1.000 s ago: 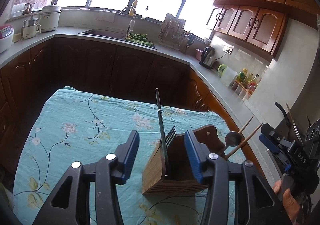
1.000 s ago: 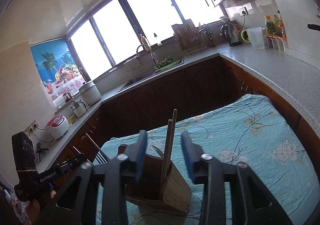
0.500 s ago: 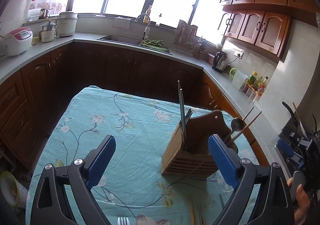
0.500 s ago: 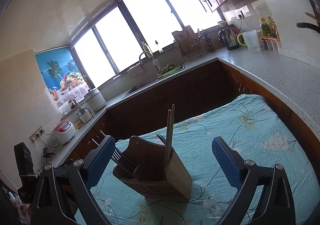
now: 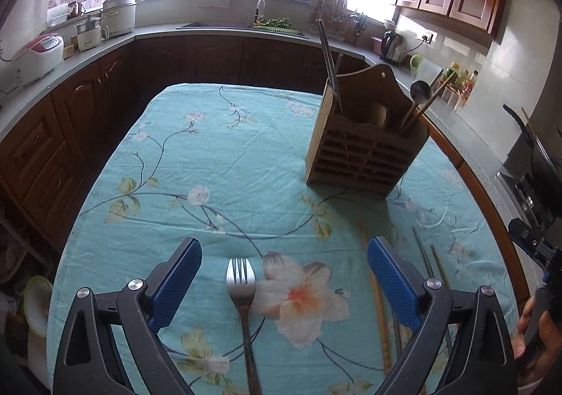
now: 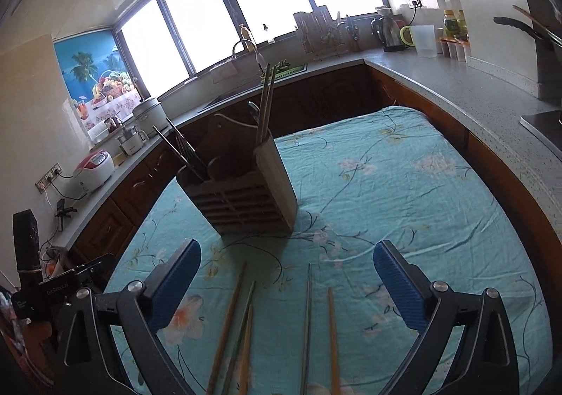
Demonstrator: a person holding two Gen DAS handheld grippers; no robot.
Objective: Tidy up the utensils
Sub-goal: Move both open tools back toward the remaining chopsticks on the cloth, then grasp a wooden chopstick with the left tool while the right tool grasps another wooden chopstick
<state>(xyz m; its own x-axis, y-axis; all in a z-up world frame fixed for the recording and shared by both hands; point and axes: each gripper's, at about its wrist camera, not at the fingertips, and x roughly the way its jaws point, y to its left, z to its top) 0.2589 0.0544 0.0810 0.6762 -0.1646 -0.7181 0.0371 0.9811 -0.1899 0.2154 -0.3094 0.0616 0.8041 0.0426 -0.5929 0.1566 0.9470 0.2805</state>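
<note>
Lying between the wide-open, empty left gripper (image 5: 284,275), a steel fork (image 5: 242,293); slatted wooden holder (image 5: 365,145) at one o'clock; right gripper (image 6: 286,275), equally spread, empty, over chopsticks (image 6: 226,321).

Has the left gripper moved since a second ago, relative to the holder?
Yes. The left gripper has backed away from the holder, which now stands clear ahead, and opened wide over a fork.

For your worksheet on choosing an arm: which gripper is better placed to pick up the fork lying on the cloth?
Left. The fork lies between the open left gripper fingers; the right gripper faces the loose chopsticks instead.
</note>
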